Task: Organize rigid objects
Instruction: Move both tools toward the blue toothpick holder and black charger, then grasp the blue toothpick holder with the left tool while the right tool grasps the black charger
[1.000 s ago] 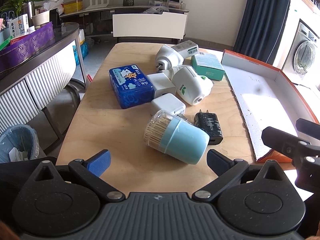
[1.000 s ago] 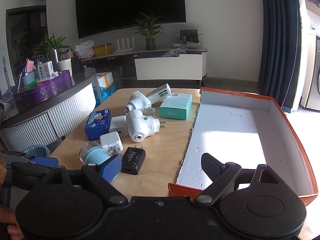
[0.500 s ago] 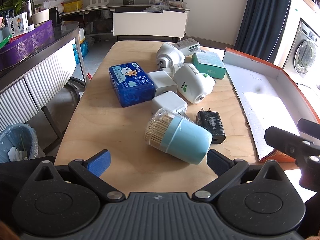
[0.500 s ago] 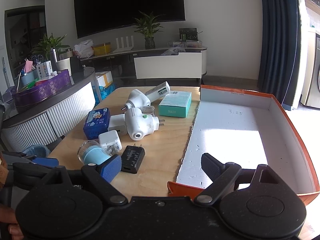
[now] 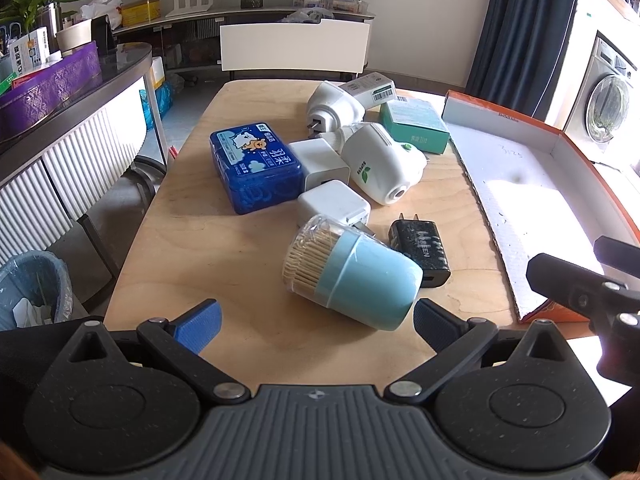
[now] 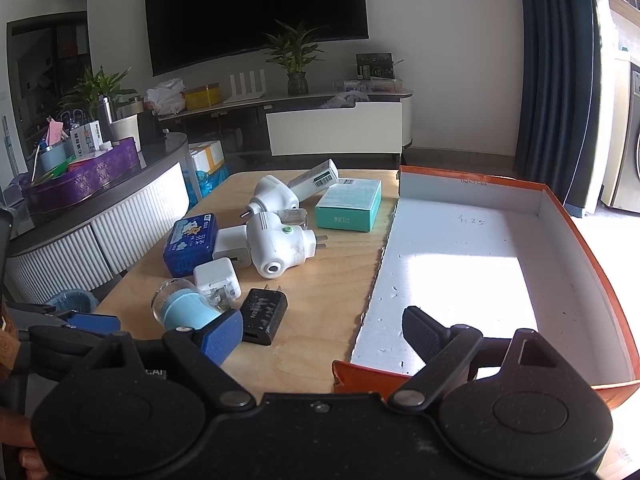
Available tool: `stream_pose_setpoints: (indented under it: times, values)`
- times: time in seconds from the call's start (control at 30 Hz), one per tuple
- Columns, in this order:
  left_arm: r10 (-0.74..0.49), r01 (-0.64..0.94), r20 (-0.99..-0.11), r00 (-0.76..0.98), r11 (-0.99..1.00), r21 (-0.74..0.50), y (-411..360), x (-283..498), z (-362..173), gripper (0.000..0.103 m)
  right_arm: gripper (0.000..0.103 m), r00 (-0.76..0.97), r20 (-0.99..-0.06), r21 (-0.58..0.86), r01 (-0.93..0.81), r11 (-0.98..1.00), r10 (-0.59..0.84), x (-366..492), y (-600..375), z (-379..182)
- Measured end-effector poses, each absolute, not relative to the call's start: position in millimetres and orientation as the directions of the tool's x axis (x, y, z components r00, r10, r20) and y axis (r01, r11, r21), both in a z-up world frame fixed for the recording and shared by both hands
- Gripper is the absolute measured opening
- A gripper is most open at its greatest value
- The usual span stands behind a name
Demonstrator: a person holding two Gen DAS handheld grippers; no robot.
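The left gripper (image 5: 314, 322) is hovering low over the near end of the pale wooden table (image 5: 208, 264), its jaws spread wide and holding nothing. Just beyond its fingertips, a light-blue cylindrical toothpick holder with a clear cap (image 5: 352, 276) is lying on its side, the toothpick ends facing left. Touching its far side are a white square charger block (image 5: 334, 208) and a black wall charger with two prongs (image 5: 420, 252). Farther back are sitting a blue rectangular plastic box with a cartoon label (image 5: 256, 166), a second white cube charger (image 5: 318, 160), a white plug-in device with a green leaf mark (image 5: 382, 162), a round white plug adapter (image 5: 334, 108), a teal cardboard box (image 5: 414, 126) and a white barcode-labelled carton (image 5: 370, 88).

The right gripper (image 6: 322, 330) is poised over the near corner of the orange shallow cardboard tray with a white lining (image 6: 588, 248), jaws likewise spread and empty. Only the right wrist view is showing the tray's whole interior, with nothing lying in it and handwritten digits near its far wall, as well as a dark wall-mounted television (image 6: 256, 12). Only the left wrist view is revealing a blue-lined waste bin (image 5: 32, 288) beside the table and a washing machine (image 5: 608, 100) at the right, plus the right gripper's black finger reaching in from the right edge.
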State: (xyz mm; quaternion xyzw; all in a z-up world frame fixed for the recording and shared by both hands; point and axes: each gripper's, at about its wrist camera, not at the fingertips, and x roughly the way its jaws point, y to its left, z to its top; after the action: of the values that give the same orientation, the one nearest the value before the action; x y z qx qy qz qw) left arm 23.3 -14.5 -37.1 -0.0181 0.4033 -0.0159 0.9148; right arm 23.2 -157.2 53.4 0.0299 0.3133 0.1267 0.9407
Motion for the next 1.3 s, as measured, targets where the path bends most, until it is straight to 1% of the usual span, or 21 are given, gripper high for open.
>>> stream_pose_setpoints:
  times: [0.27, 0.37, 0.53, 0.6, 0.63, 0.67, 0.7, 0.8, 0.93, 1.1, 1.2, 1.27, 1.3]
  values:
    - [-0.056, 0.041, -0.732, 0.679, 0.998, -0.039, -13.9, 30.0, -42.7, 0.103, 0.102, 0.770, -0.585, 0.137, -0.213, 0.967, 0.253, 25.1, -157.0, 50.1]
    - [-0.072, 0.078, -0.725, 0.685, 0.997, -0.025, -14.5, 35.5, -45.3, 0.103, 0.102, 0.769, -0.588, 0.138, -0.210, 0.968, 0.250, 27.6, -156.8, 47.2]
    - [-0.139, 0.163, -0.700, 0.700, 0.986, -0.033, -16.3, 44.9, -50.2, 0.103, 0.102, 0.765, -0.596, 0.133, -0.207, 0.969, 0.246, 32.0, -156.5, 43.1]
    - [-0.142, 0.179, -0.693, 0.707, 0.984, -0.020, -17.7, 48.1, -53.8, 0.102, 0.102, 0.760, -0.602, 0.132, -0.208, 0.969, 0.245, 35.0, -156.0, 42.1]
    - [-0.151, 0.192, -0.684, 0.713, 0.981, -0.017, -17.5, 49.1, -55.2, 0.099, 0.102, 0.757, -0.605, 0.131, -0.209, 0.969, 0.245, 36.3, -155.7, 41.3]
    - [-0.162, 0.200, -0.678, 0.717, 0.980, -0.023, -17.1, 49.6, -56.5, 0.092, 0.102, 0.755, -0.609, 0.131, -0.209, 0.969, 0.245, 37.7, -155.5, 40.7]
    - [-0.180, 0.205, -0.673, 0.717, 0.978, -0.044, -15.1, 49.9, -57.5, 0.080, 0.102, 0.752, -0.612, 0.131, -0.209, 0.969, 0.245, 39.2, -155.4, 40.2]
    - [-0.199, 0.209, -0.655, 0.729, 0.976, -0.064, -11.8, 47.4, -58.6, 0.080, 0.102, 0.741, -0.622, 0.129, -0.222, 0.967, 0.253, 45.4, -152.9, 38.5]
    - [-0.191, 0.160, -0.640, 0.744, 0.981, -0.107, 0.6, 43.4, -55.5, 0.080, 0.102, 0.728, -0.634, 0.112, -0.247, 0.962, 0.261, 55.5, -143.2, 35.8]
    - [-0.104, 0.029, -0.583, 0.806, 0.990, -0.137, 25.4, 37.3, -43.2, 0.080, 0.102, 0.701, -0.654, 0.121, -0.276, 0.953, 0.286, 72.3, -125.4, 28.5]
    - [-0.071, -0.017, -0.564, 0.823, 0.989, -0.149, 32.2, 39.6, -39.0, 0.080, 0.102, 0.675, -0.673, 0.134, -0.290, 0.948, 0.302, 81.7, -111.9, 20.6]
    - [-0.072, -0.027, -0.567, 0.820, 0.986, -0.164, 34.6, 42.2, -40.2, 0.080, 0.099, 0.673, -0.681, 0.114, -0.294, 0.949, 0.290, 87.3, -100.5, 14.3]
    - [-0.077, -0.027, -0.570, 0.818, 0.985, -0.172, 36.2, 43.5, -41.0, 0.080, 0.095, 0.670, -0.685, 0.105, -0.295, 0.950, 0.284, 89.5, -96.2, 11.4]
